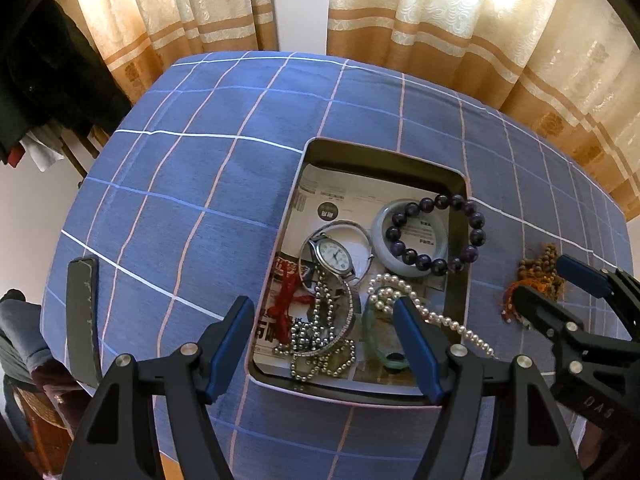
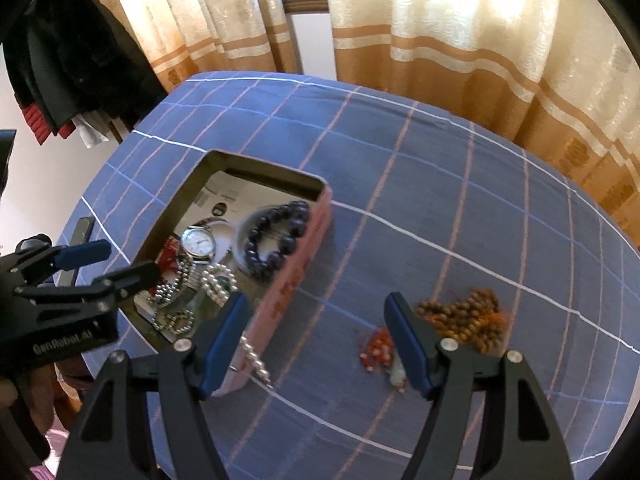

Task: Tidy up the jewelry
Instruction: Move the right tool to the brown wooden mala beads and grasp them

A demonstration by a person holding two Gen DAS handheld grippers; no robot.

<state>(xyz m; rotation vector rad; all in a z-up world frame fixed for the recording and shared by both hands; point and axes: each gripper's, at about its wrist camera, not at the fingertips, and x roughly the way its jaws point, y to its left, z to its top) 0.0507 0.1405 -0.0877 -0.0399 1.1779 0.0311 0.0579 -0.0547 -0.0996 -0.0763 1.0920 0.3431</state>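
Inside pink box (image 2: 298, 280), watch (image 1: 333, 257), bracelets, pearl strand (image 1: 404, 294) over rim, both grippers' fingers open, empty

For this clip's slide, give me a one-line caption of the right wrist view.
Open right gripper above the checked tablecloth, brown bead strand just beyond its fingers, pink jewelry box to the left.

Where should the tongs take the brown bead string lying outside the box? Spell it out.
Grip the heaped brown beads, not the thin orange tassel. The brown bead string lies flat in a loose pile on the tablecloth, beside the box. Probably come straight down with the open right tongs, straddling the pile's narrow width.
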